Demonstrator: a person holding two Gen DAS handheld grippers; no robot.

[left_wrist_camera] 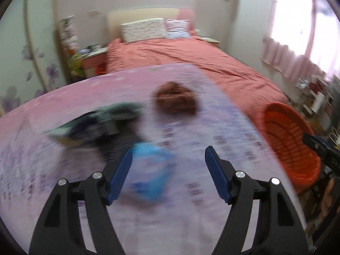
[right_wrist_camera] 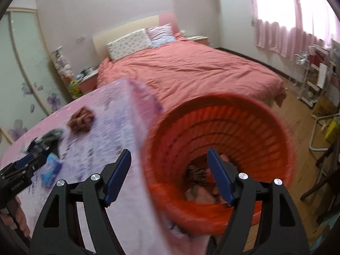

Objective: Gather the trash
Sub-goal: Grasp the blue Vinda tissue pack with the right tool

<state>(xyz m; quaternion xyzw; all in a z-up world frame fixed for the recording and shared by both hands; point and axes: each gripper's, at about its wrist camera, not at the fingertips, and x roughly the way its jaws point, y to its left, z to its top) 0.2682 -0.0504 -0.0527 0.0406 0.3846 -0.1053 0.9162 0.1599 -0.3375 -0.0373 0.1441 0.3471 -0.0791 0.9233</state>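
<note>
On the table's pink-lilac cloth lie a light-blue wrapper, a brown crumpled wad and a dark teal heap of scraps, all blurred. My left gripper hovers open just above the blue wrapper, which sits by its left finger, untouched. An orange slatted basket stands off the table's right edge, with several scraps at its bottom. Above its near rim my right gripper is open and holds nothing. In the right wrist view the blue wrapper lies beside the left gripper.
Behind the table stretches a bed with a coral cover and two pillows. A cluttered nightstand stands at its left, a wire shelf rack by the curtained window at right. Wooden floor surrounds the basket.
</note>
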